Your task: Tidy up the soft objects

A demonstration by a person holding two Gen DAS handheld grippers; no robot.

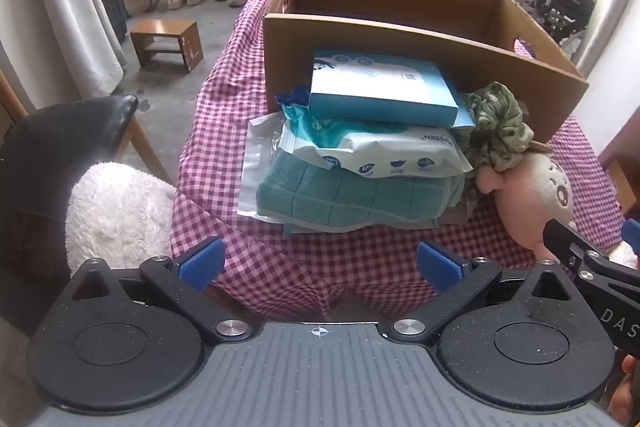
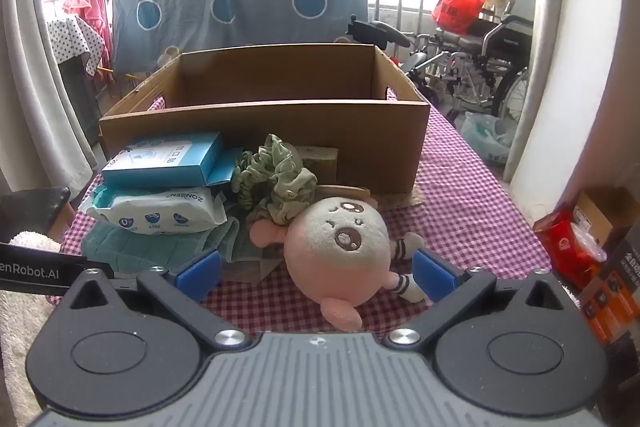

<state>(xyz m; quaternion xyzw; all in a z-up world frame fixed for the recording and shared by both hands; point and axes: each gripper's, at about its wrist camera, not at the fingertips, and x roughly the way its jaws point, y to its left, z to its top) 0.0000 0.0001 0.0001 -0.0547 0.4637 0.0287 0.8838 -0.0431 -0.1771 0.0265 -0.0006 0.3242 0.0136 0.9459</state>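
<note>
Both claws are spread wide and grip nothing: the left claw (image 1: pixel 320 263) faces the towel (image 1: pixel 344 201) pile, the right claw (image 2: pixel 316 277) flanks the plush (image 2: pixel 340 247) lying on the counter (image 2: pixel 472 195) before the box (image 2: pixel 260 123).

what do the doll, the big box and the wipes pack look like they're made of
Doll: plush fabric, matte and fuzzy, with stitched face marks.
Big box: brown cardboard, dull finish, thin bare edges along the walls.
Wipes pack: probably thin plastic film, slightly glossy, crinkled at its sealed ends.
</note>
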